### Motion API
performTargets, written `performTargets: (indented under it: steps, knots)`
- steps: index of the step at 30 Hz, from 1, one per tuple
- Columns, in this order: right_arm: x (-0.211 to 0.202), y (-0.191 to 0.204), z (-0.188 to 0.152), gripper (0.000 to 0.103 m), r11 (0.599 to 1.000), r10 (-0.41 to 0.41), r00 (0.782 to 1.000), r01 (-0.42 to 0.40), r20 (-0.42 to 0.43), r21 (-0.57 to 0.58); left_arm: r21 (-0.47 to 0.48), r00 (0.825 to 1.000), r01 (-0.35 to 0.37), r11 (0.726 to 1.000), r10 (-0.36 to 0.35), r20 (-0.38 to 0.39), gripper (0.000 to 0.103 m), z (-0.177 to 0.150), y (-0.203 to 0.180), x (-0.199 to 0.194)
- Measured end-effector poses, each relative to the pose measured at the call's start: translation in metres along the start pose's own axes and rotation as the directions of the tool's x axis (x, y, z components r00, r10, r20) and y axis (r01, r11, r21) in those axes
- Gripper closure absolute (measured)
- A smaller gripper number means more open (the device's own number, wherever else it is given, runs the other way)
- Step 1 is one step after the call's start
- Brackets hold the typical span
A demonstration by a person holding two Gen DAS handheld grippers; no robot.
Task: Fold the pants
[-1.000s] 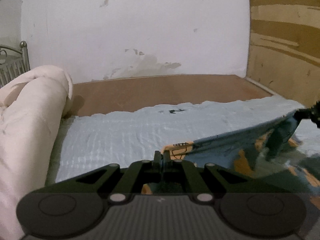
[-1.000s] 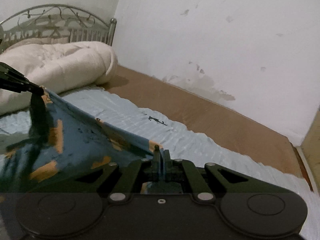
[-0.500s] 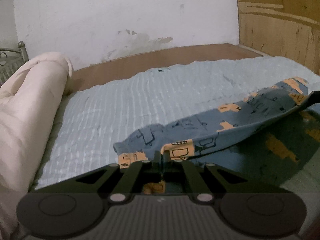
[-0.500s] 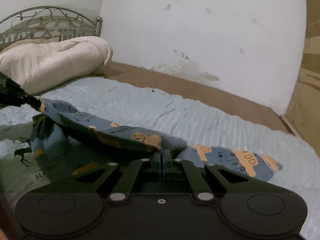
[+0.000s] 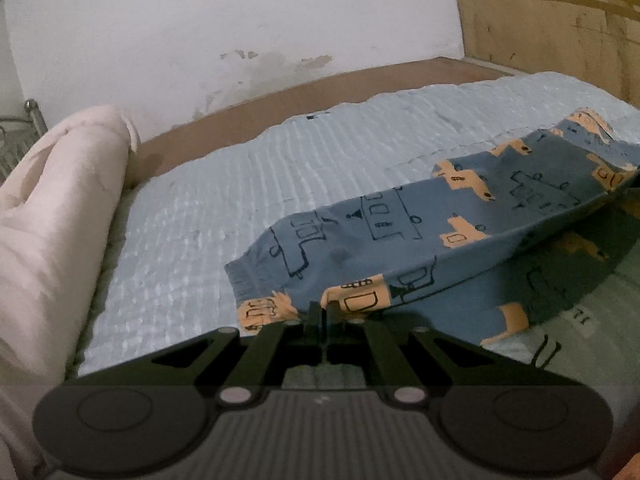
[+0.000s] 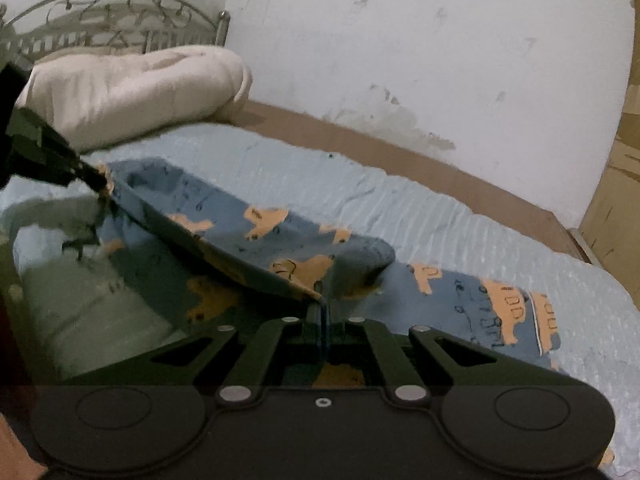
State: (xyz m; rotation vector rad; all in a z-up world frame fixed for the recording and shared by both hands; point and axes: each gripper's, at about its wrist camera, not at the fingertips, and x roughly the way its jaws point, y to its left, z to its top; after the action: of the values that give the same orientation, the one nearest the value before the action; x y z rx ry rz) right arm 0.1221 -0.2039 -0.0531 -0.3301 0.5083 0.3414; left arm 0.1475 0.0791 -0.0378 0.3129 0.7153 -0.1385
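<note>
Blue pants [image 5: 420,236] with orange truck prints lie partly on the light blue bed cover [image 5: 224,200]. My left gripper [image 5: 320,310] is shut on one corner of the pants edge. My right gripper [image 6: 322,306] is shut on the other corner. The held edge [image 6: 224,256] stretches between them a little above the bed, and the far part of the pants [image 6: 492,304] rests on the cover. The left gripper also shows in the right wrist view [image 6: 96,178], at the left.
A rolled cream duvet [image 5: 52,208] lies along the head of the bed by a metal headboard [image 6: 108,20]. A brown bed frame [image 5: 320,84] runs along the white wall. A wooden panel [image 5: 560,28] stands at the right.
Both grippers have moved forward and down over the bed with the held edge. The pants, hanging a second ago, now drape onto the cover, with more cloth lying flat.
</note>
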Motion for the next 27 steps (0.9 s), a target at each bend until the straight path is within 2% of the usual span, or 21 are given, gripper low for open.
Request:
performTargets:
  steps: [6, 10, 13, 16, 17, 18, 19, 20, 21, 22, 24, 25, 26, 27]
  knots:
    - [-0.015, 0.007, -0.006, 0.103, 0.997, 0.029, 1.000, -0.029, -0.005, -0.074, -0.001, 1.000, 0.013, 1.000, -0.013, -0.017, 0.102, -0.006, 0.002, -0.004]
    - [-0.011, 0.014, -0.015, 0.103, 0.991, 0.040, 0.998, -0.047, -0.056, -0.125, -0.007, 0.998, 0.014, 1.000, -0.015, -0.057, 0.102, -0.012, -0.002, 0.003]
    - [0.000, 0.017, -0.022, 0.103, 0.992, 0.039, 0.995, -0.050, -0.095, -0.120, -0.015, 0.997, 0.016, 1.000, -0.017, -0.078, 0.102, -0.014, -0.003, 0.008]
    - [0.005, 0.018, -0.023, 0.100, 0.994, 0.029, 0.995, -0.038, -0.097, -0.098, -0.048, 0.995, 0.024, 0.999, -0.028, -0.092, 0.096, -0.015, -0.001, 0.009]
    - [0.006, 0.018, -0.023, 0.096, 0.995, 0.024, 0.995, -0.032, -0.093, -0.091, -0.066, 0.996, 0.024, 0.998, -0.030, -0.089, 0.090, -0.016, 0.000, 0.008]
    - [0.005, 0.018, -0.025, 0.088, 0.997, 0.020, 0.996, -0.027, -0.087, -0.078, -0.081, 0.995, 0.028, 0.996, -0.035, -0.088, 0.075, -0.016, 0.000, 0.006]
    - [0.005, 0.017, -0.024, 0.085, 0.998, 0.018, 0.996, -0.023, -0.082, -0.062, -0.098, 0.995, 0.030, 0.995, -0.038, -0.088, 0.066, -0.016, 0.000, 0.004]
    - [0.004, 0.014, -0.025, 0.082, 0.999, 0.018, 0.997, -0.022, -0.077, -0.043, -0.114, 0.996, 0.023, 0.993, -0.032, -0.082, 0.051, -0.015, -0.001, 0.002]
    - [0.004, 0.012, -0.025, 0.077, 0.999, 0.023, 0.997, -0.025, -0.073, -0.023, -0.129, 0.997, 0.010, 0.992, -0.019, -0.072, 0.042, -0.015, -0.004, -0.002]
    - [0.002, 0.009, -0.026, 0.071, 1.000, 0.027, 0.997, -0.027, -0.067, 0.001, -0.141, 0.998, 0.002, 0.990, -0.010, -0.057, 0.040, -0.014, -0.007, -0.007]
    - [-0.005, 0.001, -0.028, 0.046, 0.999, 0.021, 0.998, -0.018, -0.053, 0.044, -0.155, 1.000, 0.001, 0.988, -0.006, -0.030, 0.023, -0.012, -0.014, -0.016]
    - [-0.009, -0.004, -0.029, 0.040, 0.997, 0.023, 0.999, -0.020, -0.044, 0.068, -0.163, 1.000, -0.001, 0.987, -0.001, -0.011, 0.017, -0.009, -0.020, -0.020]
    - [-0.013, -0.010, -0.030, 0.029, 0.995, 0.026, 0.999, -0.022, -0.035, 0.094, -0.168, 1.000, -0.001, 0.986, 0.002, 0.009, 0.007, -0.007, -0.026, -0.023]
    - [-0.017, -0.015, -0.032, 0.018, 0.993, 0.021, 0.999, -0.018, -0.027, 0.114, -0.167, 0.999, 0.006, 0.986, -0.001, 0.033, 0.004, -0.004, -0.034, -0.026]
